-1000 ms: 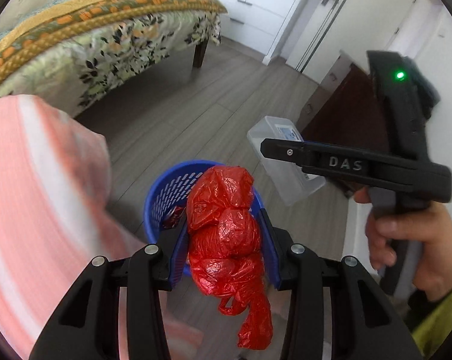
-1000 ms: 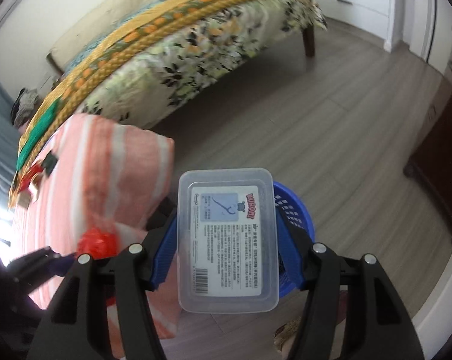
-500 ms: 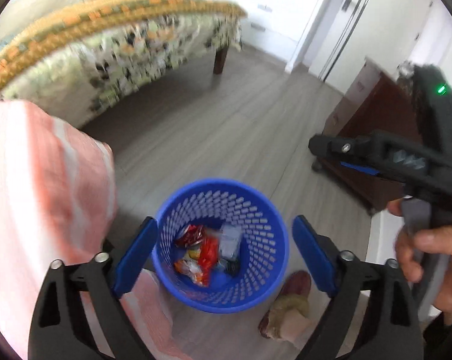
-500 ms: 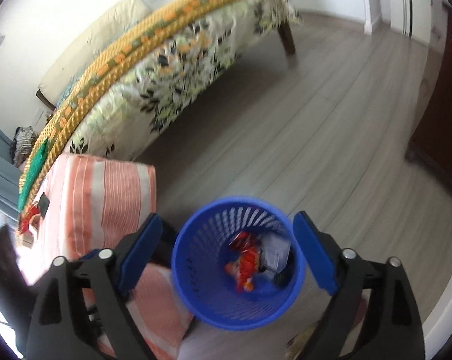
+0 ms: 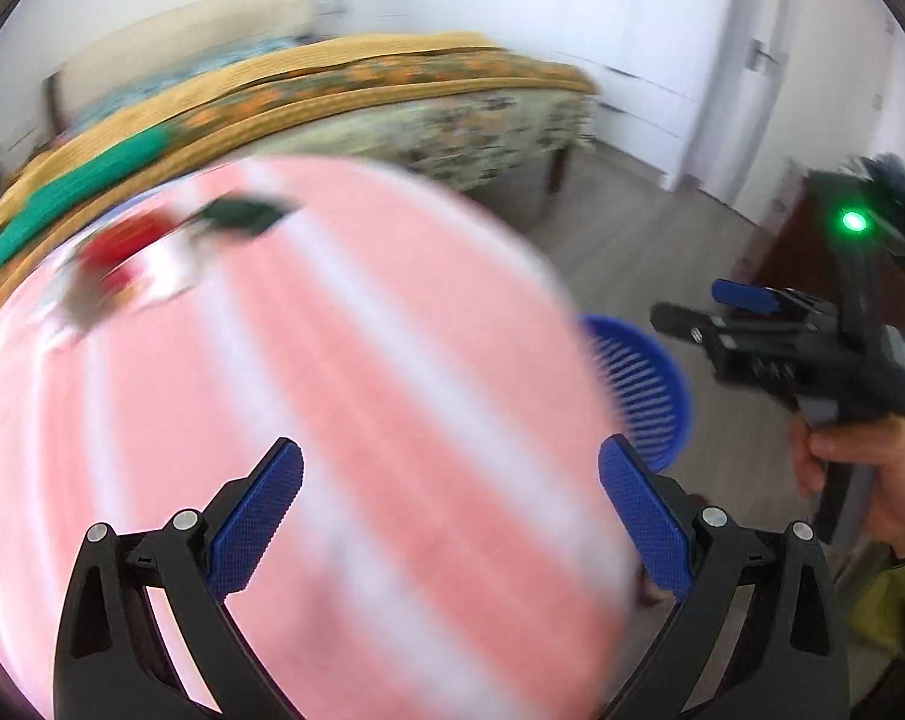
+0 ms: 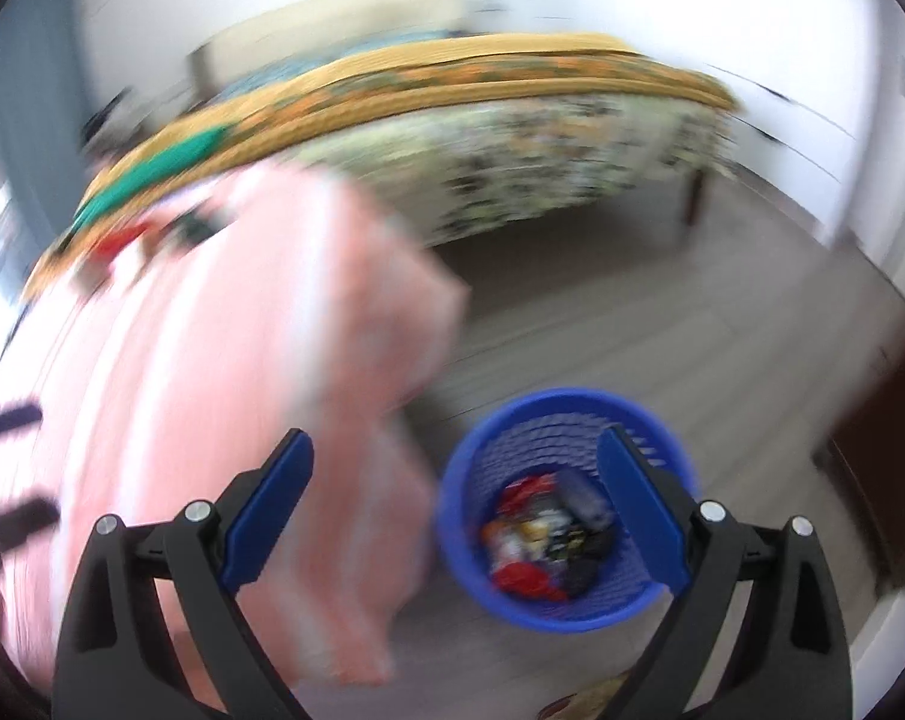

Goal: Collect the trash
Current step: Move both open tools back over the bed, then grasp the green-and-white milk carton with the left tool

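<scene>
A blue mesh trash basket point(image 6: 614, 600) stands on the floor and holds several pieces of trash point(image 6: 542, 540), red and dark. Its rim also shows in the left wrist view point(image 5: 650, 384), half hidden by the cloth. My left gripper point(image 5: 449, 516) is open and empty above a pink and white striped cloth point(image 5: 332, 420). My right gripper point(image 6: 452, 510) is open and empty, above the basket's left edge; it also shows in the left wrist view point(image 5: 746, 330). More blurred trash, red and dark point(image 5: 170, 240), lies at the cloth's far left end.
A bed point(image 6: 482, 138) with a floral sheet and orange blanket stands behind the cloth. A dark wooden cabinet point(image 6: 890, 438) is at the right. White wardrobe doors point(image 5: 662, 60) line the back wall. Grey wood floor point(image 6: 662, 312) lies between bed and basket.
A second ago my left gripper held a red bag and my right a clear plastic box; both opened over the basket. Both grippers have since swung left and up toward the striped cloth.
</scene>
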`<act>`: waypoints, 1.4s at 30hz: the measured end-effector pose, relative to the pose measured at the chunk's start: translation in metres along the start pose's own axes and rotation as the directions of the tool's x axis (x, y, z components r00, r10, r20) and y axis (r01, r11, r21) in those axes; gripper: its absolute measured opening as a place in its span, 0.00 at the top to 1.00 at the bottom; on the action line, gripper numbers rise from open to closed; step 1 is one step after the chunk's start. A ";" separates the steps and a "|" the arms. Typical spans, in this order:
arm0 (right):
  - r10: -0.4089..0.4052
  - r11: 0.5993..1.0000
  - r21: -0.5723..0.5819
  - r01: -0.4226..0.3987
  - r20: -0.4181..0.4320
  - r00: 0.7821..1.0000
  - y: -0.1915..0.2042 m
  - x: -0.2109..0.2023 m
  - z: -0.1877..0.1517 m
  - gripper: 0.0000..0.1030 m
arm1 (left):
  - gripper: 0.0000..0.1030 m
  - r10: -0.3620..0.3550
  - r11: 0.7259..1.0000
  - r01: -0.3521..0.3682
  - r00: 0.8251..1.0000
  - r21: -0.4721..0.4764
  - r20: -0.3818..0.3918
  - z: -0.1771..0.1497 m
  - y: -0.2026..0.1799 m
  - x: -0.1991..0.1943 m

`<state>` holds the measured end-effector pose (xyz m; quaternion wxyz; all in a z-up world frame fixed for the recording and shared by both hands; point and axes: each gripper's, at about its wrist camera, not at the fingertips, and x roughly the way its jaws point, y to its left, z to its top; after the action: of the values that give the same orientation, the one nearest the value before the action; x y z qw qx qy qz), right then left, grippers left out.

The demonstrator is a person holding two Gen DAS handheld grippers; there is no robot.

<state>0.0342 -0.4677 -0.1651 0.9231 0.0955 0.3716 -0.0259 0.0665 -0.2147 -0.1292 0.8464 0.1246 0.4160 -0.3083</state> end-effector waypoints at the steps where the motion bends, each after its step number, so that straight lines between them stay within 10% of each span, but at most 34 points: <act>1: 0.035 0.998 -0.057 -0.035 -0.006 0.999 0.030 0.001 -0.002 0.10 | 0.05 0.026 0.999 -0.026 1.000 -0.020 -0.002 -0.010 0.020 -0.010; 12: 0.208 0.918 -0.325 -0.229 -0.098 0.973 0.223 0.037 0.017 0.09 | 0.05 0.190 0.969 -0.187 0.982 -0.160 0.007 0.001 0.200 -0.026; 24: 0.180 0.917 -0.330 -0.222 -0.154 0.972 0.244 0.061 0.010 0.06 | 0.05 0.250 0.962 -0.254 0.967 -0.105 -0.049 0.105 0.286 0.086; 27: 0.181 0.917 -0.330 -0.223 -0.155 0.971 0.245 0.062 0.010 0.06 | 0.37 0.211 0.968 -0.219 0.975 -0.125 -0.074 0.108 0.296 0.100; 28: 0.182 0.917 -0.329 -0.225 -0.156 0.971 0.245 0.064 0.011 0.05 | 0.51 0.190 0.971 -0.199 0.979 -0.136 -0.076 0.106 0.298 0.101; 42: 0.179 0.917 -0.332 -0.221 -0.154 0.972 0.246 0.065 0.011 0.05 | 0.51 0.235 0.924 -0.247 0.969 -0.292 -0.075 -0.026 0.277 -0.020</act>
<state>0.1178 -0.2271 -0.1631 0.8991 -0.0298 0.4136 0.1404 0.2142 0.0218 -0.1429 0.8787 0.0510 0.4557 -0.1329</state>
